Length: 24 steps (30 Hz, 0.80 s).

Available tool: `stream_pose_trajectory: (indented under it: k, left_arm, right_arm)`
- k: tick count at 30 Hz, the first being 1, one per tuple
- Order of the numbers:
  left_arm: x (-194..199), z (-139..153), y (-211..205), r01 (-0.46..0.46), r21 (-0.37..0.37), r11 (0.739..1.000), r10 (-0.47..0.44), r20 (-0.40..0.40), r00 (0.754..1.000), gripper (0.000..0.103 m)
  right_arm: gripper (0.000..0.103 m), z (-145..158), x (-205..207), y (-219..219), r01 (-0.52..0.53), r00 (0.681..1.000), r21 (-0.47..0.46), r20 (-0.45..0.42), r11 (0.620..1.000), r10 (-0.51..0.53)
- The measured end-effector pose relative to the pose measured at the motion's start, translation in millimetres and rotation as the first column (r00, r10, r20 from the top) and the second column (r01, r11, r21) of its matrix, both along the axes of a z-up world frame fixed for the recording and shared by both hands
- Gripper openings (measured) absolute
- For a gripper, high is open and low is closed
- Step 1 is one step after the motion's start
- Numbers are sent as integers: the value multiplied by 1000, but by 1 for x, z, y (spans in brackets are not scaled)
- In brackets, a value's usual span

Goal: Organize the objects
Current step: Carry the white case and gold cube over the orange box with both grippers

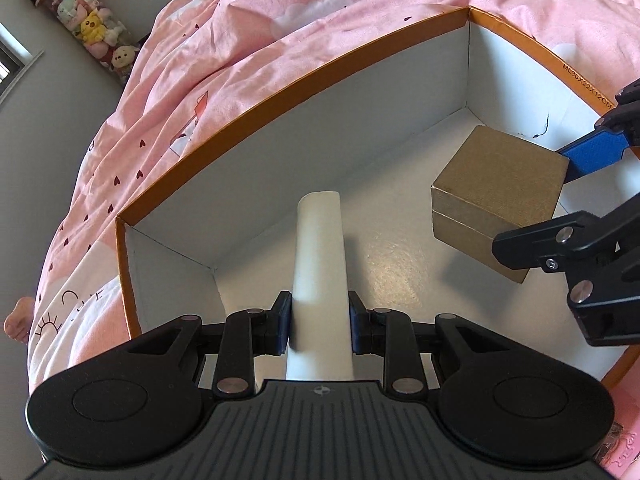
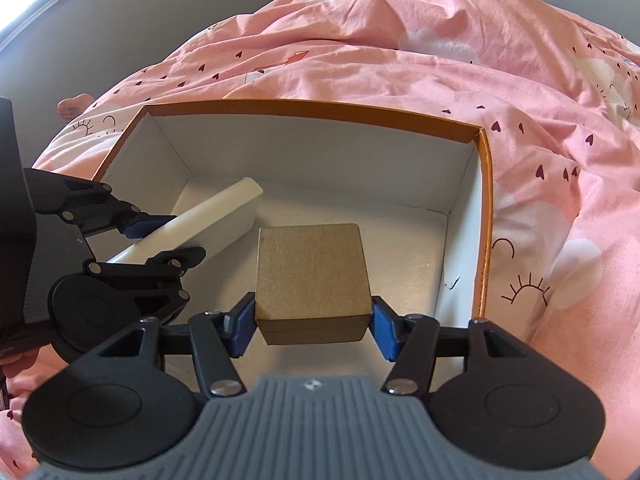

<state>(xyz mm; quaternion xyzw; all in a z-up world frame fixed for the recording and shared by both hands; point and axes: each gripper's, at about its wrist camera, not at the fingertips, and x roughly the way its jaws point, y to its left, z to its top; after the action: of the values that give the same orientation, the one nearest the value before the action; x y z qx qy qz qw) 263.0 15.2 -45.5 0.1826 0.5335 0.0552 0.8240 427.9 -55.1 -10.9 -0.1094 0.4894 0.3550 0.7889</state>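
- The left gripper (image 1: 319,322) has its jaws closed on a long white box (image 1: 319,256), held low over the left part of the orange storage box (image 1: 280,92). Lower it flat, long side along the left wall, before letting go.
- The right gripper (image 2: 313,325) clamps a brown cube-shaped box (image 2: 312,276) above the floor of the storage box, right of the white one. Set it level, clear of the white box, so neither tips.
- Beyond, the pink duvet (image 2: 440,60) is soft; press gently so the storage box stays put.
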Motion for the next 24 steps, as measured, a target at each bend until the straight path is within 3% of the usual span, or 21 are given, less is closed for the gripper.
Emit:
stream_pose_trajectory:
  k: [4, 8, 12, 16, 24]
  left_arm:
    - [2, -6, -1, -12, -18, 1000, 11, -33, 999, 31]
    - [3, -13, 3, -49, -173, 984, 29, -118, 993, 32]
    - [1, -6, 1, -46, -212, 976, 24, -102, 994, 33]
    - [1, 5, 10, -51, -332, 942, 12, -120, 993, 46]
    - [-4, 14, 27, -54, -474, 879, -3, -118, 993, 46]
  right_arm:
    - [61, -5, 3, 2, -6, 1000, -3, -7, 1000, 6]
    - [61, -6, 5, 4, -17, 1000, -10, -12, 1000, 17]
    - [61, -8, 5, 6, -29, 999, -25, -15, 999, 29]
    - [61, -5, 7, 6, -27, 1000, -31, -13, 999, 26]
    - [61, -5, 11, 8, -28, 1000, -68, -1, 997, 28]
